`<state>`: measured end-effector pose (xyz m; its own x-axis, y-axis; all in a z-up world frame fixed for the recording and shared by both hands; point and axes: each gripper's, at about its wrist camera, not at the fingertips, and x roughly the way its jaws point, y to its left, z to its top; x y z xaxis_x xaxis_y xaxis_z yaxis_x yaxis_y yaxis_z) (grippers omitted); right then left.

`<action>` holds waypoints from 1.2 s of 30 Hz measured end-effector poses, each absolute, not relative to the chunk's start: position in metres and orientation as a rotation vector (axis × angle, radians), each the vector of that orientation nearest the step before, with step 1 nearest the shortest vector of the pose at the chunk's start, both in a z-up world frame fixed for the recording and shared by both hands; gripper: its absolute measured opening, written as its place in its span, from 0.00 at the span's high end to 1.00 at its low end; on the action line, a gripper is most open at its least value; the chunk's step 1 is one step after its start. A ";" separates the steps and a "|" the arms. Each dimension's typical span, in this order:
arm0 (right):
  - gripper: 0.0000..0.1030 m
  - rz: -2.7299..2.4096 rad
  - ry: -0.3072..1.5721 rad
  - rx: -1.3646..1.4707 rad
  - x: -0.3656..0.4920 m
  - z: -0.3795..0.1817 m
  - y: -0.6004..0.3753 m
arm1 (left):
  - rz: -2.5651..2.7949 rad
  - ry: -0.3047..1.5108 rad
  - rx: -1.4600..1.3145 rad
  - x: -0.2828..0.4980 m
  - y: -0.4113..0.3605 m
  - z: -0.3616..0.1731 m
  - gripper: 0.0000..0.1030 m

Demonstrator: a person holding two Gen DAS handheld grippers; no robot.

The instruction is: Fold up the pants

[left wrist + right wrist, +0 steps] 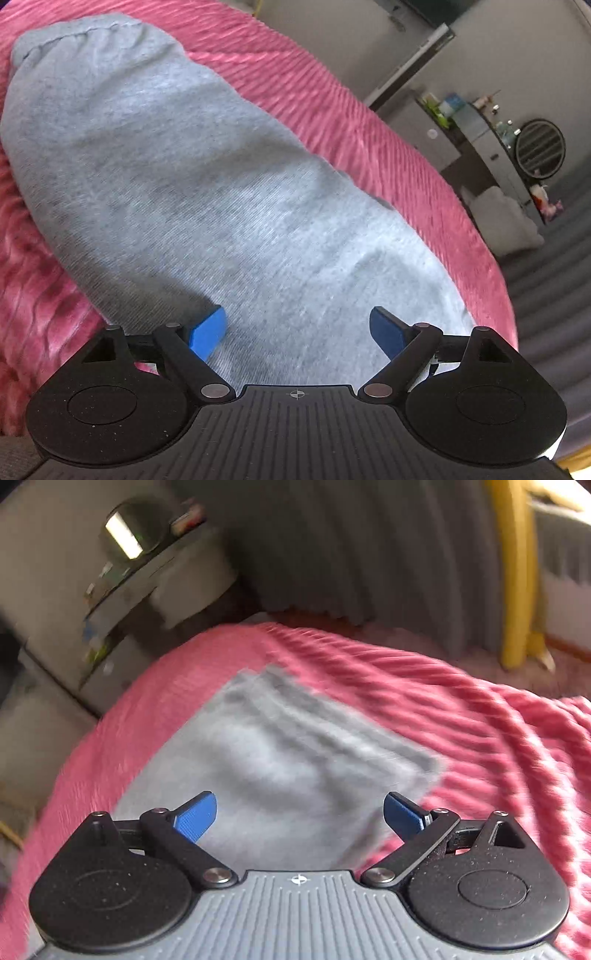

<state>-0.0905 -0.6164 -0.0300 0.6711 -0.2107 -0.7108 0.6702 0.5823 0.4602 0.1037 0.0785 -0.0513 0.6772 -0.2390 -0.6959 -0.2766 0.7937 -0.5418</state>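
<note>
A: Pants (207, 177), grey knit, lie flat on the pink ribbed blanket (369, 122) over the bed. Folded lengthwise by the look of it, legs stacked.

B: Progress?

A: Partly done, I'd say. Right wrist view shows stacked layered edges at the far end of the pants (280, 746), so at least one fold is in. Still a long strip in the left wrist view, so cross folds look left. Judgement only.

B: Axis?

A: Long axis runs away from the left hand-held gripper (297, 334), up and to the left in its view, ending at a gathered band, waistband or cuff, can't tell which. Right view is blurred.

B: Grippers?

A: Left hand-held gripper spread wide, blue pads clear of the cloth, nothing pinched. Right hand-held gripper (300, 816) also spread wide, over the near part of the pants, holding nothing.

B: Surroundings?

A: Grey curtain (369, 554) and shelf clutter behind, well apart.
</note>
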 end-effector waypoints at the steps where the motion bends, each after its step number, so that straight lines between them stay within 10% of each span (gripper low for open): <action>1: 0.07 -0.560 0.648 0.807 -0.096 -0.031 -0.623 | 0.025 0.843 -0.650 0.103 0.075 -0.051 0.12; 6: 0.53 -0.530 0.671 0.848 -0.108 -0.042 -0.631 | 0.027 0.851 -0.604 0.104 0.069 -0.052 0.11; 10: 0.62 -0.542 0.674 0.892 -0.111 -0.050 -0.631 | 0.033 0.849 -0.646 0.100 0.076 -0.054 0.11; 14: 0.96 -0.540 0.653 0.934 -0.110 -0.055 -0.633 | 0.042 0.854 -0.632 0.101 0.074 -0.054 0.11; 22: 0.75 -0.446 0.598 0.979 -0.100 -0.058 -0.633 | 0.048 0.861 -0.600 0.102 0.070 -0.053 0.10; 26: 0.93 -0.472 0.613 0.973 -0.088 -0.067 -0.631 | 0.053 0.862 -0.602 0.102 0.069 -0.053 0.10; 36: 0.94 -0.489 0.473 0.804 -0.102 -0.009 -0.619 | 0.045 0.873 -0.586 0.095 0.065 -0.047 0.09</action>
<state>-0.1022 -0.6192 -0.0093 0.7890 -0.2303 -0.5697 0.5770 0.5963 0.5581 0.0945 0.0649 -0.0473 0.6516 -0.1957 -0.7328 -0.2702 0.8429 -0.4653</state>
